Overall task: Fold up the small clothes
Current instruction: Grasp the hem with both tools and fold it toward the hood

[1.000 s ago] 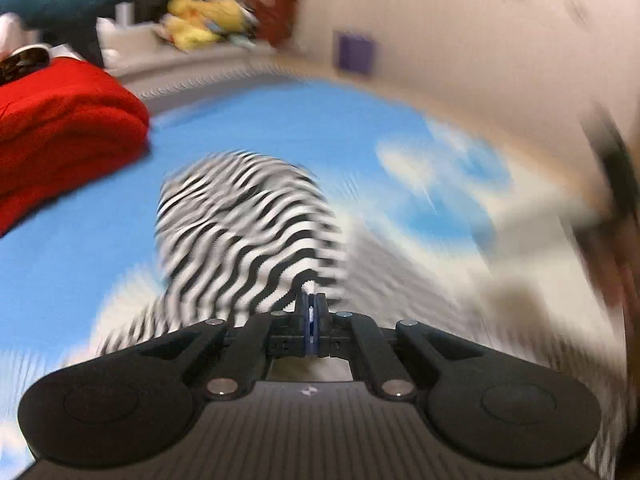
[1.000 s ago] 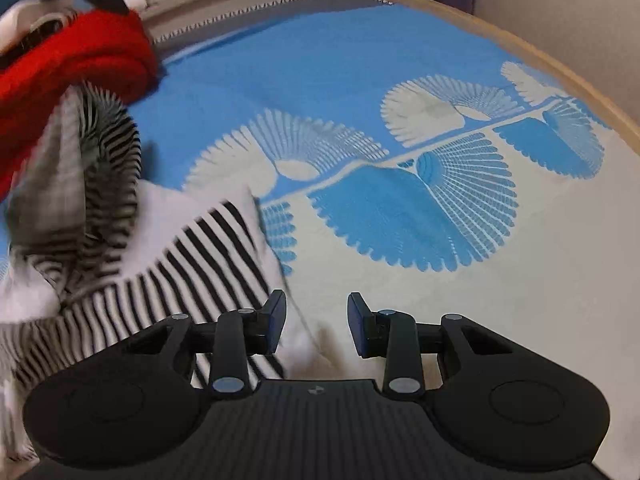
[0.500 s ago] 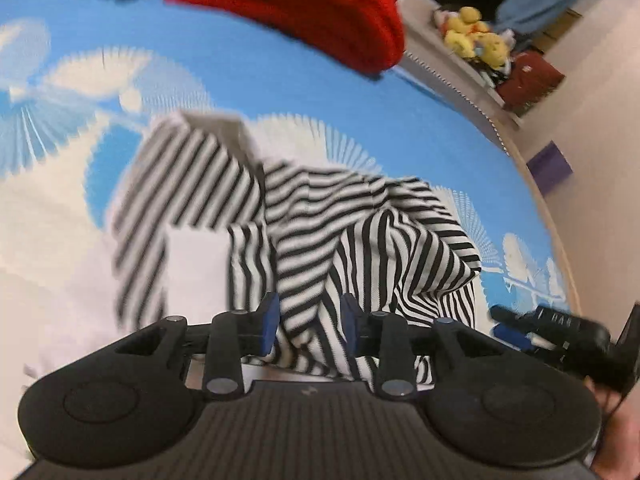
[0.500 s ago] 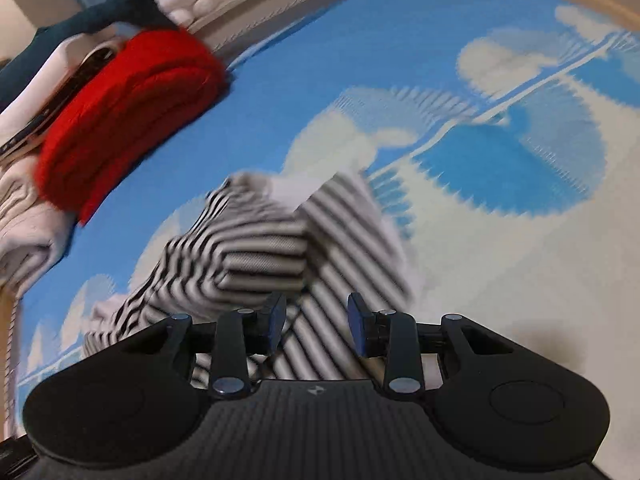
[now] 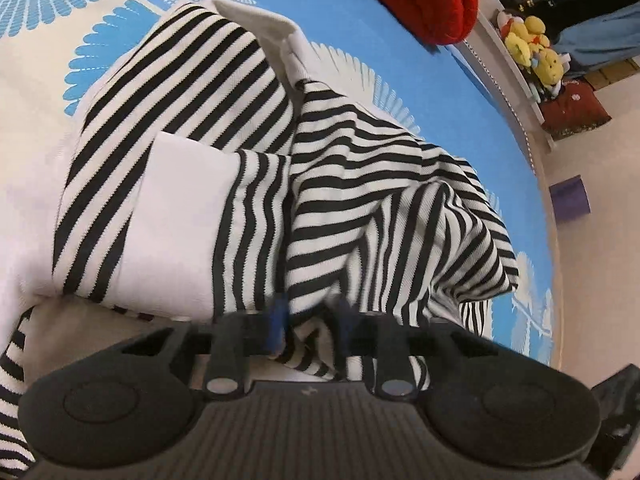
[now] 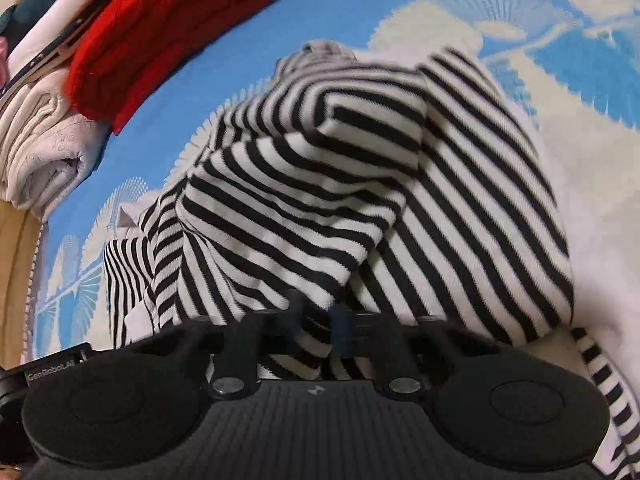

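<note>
Both tools are closing now, and each has striped cloth between its pads. On my left tool (image 5: pixel 308 328) the blue pads are blurred, with a bunch of the striped garment (image 5: pixel 360 184) standing between them; the jaws are not fully together and I cannot tell if they press the cloth already. My right tool (image 6: pixel 318 330) shows the same thing: a hem of this garment (image 6: pixel 360 184) hangs between the jaws, which are near together but not closed.

Taking the red folded knit (image 6: pixel 168 28) as landmark, the garment lies crumpled in a heap on the blue and white patterned cover (image 5: pixel 372 28), just in front of the knit and apart from it. A white collar (image 5: pixel 256 20) points to the knit side in the left view. Beside the red knit lies a rolled pale cloth (image 6: pixel 44 152). Past the knit, off the cover, some yellow plush toys (image 5: pixel 532 48) sit on a shelf.

I judge this step is to take two edges and spread the garment flat before any fold. To do it well, I think each tool should catch only one layer at the hem, not a thick bunch, then lift a little and pull apart evenly so the stripes run straight. If one side holds more cloth, the garment will probably twist.
</note>
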`<state>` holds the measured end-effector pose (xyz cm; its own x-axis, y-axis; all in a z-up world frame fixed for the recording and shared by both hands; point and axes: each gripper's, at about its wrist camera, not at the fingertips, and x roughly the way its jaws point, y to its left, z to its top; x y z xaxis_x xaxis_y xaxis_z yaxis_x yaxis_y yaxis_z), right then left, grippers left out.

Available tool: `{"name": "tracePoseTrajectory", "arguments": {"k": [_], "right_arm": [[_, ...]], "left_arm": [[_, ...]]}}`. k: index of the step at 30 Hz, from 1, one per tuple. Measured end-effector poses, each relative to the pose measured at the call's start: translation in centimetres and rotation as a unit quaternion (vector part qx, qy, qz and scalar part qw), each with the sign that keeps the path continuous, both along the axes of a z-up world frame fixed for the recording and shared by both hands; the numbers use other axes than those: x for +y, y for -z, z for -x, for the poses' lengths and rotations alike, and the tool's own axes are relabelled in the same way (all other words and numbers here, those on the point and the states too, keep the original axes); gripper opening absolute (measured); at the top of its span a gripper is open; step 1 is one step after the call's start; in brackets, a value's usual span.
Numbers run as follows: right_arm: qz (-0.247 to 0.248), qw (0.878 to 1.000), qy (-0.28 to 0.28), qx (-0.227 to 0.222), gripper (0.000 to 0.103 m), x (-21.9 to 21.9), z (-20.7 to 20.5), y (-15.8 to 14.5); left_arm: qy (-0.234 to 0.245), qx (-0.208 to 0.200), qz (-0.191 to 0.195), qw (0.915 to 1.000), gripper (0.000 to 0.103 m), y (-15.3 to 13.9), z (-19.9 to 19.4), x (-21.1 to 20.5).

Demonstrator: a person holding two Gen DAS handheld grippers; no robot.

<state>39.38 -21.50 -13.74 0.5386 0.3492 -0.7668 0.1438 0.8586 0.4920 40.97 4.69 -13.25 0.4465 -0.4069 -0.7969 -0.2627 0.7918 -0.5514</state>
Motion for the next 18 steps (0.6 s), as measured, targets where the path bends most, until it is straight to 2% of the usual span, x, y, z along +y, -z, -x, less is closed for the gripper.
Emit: {"name": "tracePoseTrajectory", "arguments": {"k": [1, 4, 7, 9, 10, 11, 12, 14, 15, 16, 18], "right_arm": [[-0.004, 1.0, -0.006, -0.017, 0.009, 0.1, 0.3, -0.7], [-0.041, 0.996, -0.048, -0.069, 0.009, 0.1, 1.2, -3.4], [-0.082, 0.981, -0.148, -0.098, 0.009, 1.3, 2.6, -5.5], [-0.083, 0.964, -0.235, -0.088, 0.011, 2.7, 3.6, -5.9], [-0.07, 0.963, -0.253, -0.064, 0.013, 3.2, 3.8, -5.5], [-0.057, 0.965, -0.252, -0.043, 0.013, 3.3, 3.8, -4.9], [-0.041, 0.97, -0.239, -0.026, 0.02, 3.1, 3.8, -4.3], [-0.019, 0.98, -0.198, -0.011, 0.023, 1.9, 3.3, -3.7], [-0.018, 0.984, -0.177, -0.015, 0.029, 1.1, 3.0, -3.8], [-0.02, 0.989, -0.144, -0.023, 0.042, 0.0, 2.7, -4.1], [-0.02, 0.997, -0.069, -0.037, 0.052, -2.0, 2.1, -4.4]], "left_arm": [[0.006, -0.01, -0.001, 0.9999, 0.004, -0.5, 0.1, -0.1], [0.0, -0.063, -0.021, 0.9978, 0.003, -3.3, 0.7, 0.6], [-0.028, -0.134, -0.034, 0.99, 0.0, -6.7, 1.4, 2.5], [-0.038, -0.154, -0.039, 0.9865, 0.001, -8.1, 1.8, 4.0], [-0.036, -0.142, -0.038, 0.9884, 0.001, -8.0, 1.8, 4.5], [-0.031, -0.119, -0.04, 0.9916, 0.001, -7.6, 1.7, 4.9], [-0.03, -0.093, -0.05, 0.9939, 0.001, -7.0, 1.6, 5.2], [-0.055, -0.07, -0.062, 0.9941, 0.005, -5.9, 1.9, 6.1], [-0.064, -0.06, -0.051, 0.9948, 0.012, -5.5, 1.9, 6.5], [-0.069, -0.055, -0.034, 0.9955, 0.016, -5.4, 1.9, 6.8], [-0.071, -0.052, 0.002, 0.9961, 0.036, -5.0, 1.8, 7.1]]}}
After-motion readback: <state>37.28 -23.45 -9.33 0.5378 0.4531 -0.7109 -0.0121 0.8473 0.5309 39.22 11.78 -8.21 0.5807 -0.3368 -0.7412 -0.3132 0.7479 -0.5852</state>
